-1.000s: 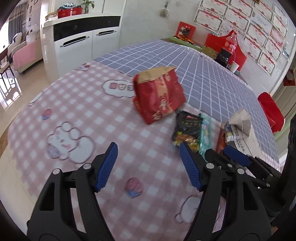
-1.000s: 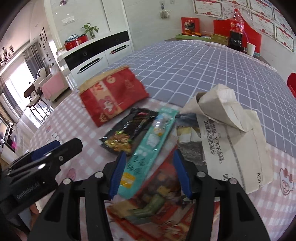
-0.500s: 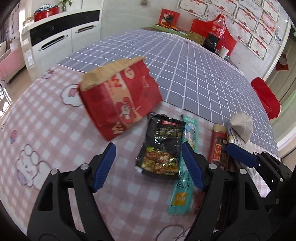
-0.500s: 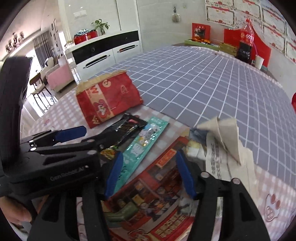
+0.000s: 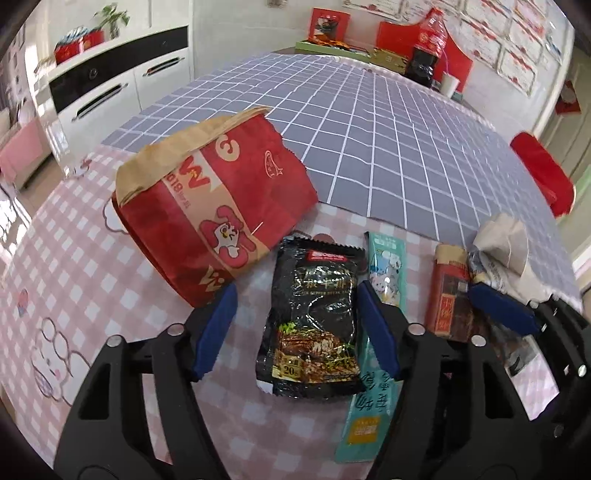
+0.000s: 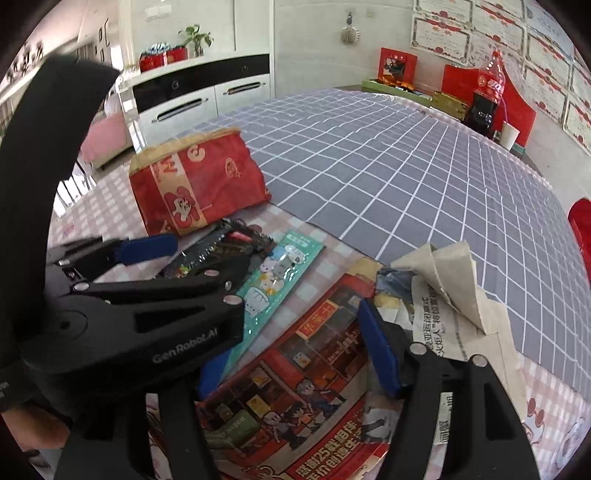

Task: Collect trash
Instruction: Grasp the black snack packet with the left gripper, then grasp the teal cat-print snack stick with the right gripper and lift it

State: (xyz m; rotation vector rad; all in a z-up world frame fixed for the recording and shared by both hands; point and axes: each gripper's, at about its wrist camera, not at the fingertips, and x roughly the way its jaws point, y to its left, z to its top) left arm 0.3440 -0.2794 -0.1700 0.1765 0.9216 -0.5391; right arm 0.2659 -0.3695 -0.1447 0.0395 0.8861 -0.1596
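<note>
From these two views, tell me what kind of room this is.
Probably a home dining or living area. A big table under checked cloths holds snack wrappers, a white sideboard with a potted plant stands behind it, and framed certificates line the wall near a cola bottle.

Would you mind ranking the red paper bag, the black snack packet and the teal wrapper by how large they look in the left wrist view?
1. red paper bag, clearly largest.
2. black snack packet.
3. teal wrapper: longer but narrower, and partly hidden by a jaw, so ranks 2 and 3 are unsure.
</note>
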